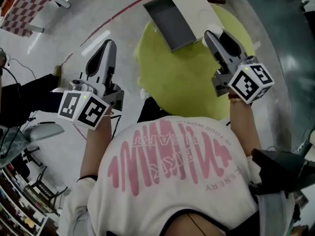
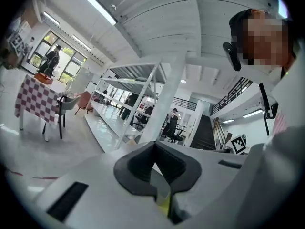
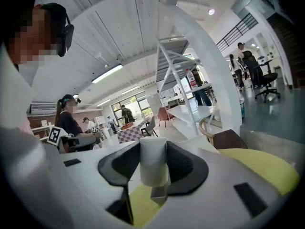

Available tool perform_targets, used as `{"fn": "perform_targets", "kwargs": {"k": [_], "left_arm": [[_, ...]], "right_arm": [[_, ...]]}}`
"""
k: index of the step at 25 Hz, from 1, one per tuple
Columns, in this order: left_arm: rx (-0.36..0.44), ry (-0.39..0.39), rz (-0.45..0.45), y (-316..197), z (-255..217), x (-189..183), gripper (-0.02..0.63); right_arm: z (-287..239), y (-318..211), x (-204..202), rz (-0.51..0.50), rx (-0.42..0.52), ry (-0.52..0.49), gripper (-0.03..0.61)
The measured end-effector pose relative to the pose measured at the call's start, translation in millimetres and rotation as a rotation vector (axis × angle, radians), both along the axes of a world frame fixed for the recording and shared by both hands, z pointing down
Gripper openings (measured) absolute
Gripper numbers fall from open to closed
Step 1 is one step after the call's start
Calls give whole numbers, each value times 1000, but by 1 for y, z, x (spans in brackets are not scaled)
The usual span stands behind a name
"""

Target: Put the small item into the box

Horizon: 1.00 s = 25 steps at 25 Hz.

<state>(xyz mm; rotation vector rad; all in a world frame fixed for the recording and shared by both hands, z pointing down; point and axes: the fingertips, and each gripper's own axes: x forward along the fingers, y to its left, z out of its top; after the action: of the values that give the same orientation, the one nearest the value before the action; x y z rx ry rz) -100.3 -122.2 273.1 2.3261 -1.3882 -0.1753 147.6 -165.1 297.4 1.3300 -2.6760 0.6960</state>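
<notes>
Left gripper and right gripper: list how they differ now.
The right gripper is shut on a small white item; the left gripper is shut on nothing. The right gripper is over the yellow table, near the box; the left gripper is off the table, over the floor. Both are white with dark pads and carry a marker cube.

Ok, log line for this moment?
right gripper: jaws shut on white cylinder | left gripper: jaws shut, empty | grey box: open, on yellow table
</notes>
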Motion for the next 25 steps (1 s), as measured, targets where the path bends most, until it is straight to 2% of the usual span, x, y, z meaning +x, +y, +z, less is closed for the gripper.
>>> {"fn": "perform_targets", "kwargs": {"k": [5,11,18,25], "left_arm": [[-26,15,98,-38,11,-4,6],[-47,11,144,-86,21,-18,6],[-80,4,189,-92,38,-22,6],[-122,15,197,-99,61,-33,6]], "right_arm": [[1,-16,-16,54,-5,5,169],[12,-53,-37,90,-33,-7,169],[38,-55,-50,128,-62,-7,169],[64,-68,-63,144,-108,11,169]]}}
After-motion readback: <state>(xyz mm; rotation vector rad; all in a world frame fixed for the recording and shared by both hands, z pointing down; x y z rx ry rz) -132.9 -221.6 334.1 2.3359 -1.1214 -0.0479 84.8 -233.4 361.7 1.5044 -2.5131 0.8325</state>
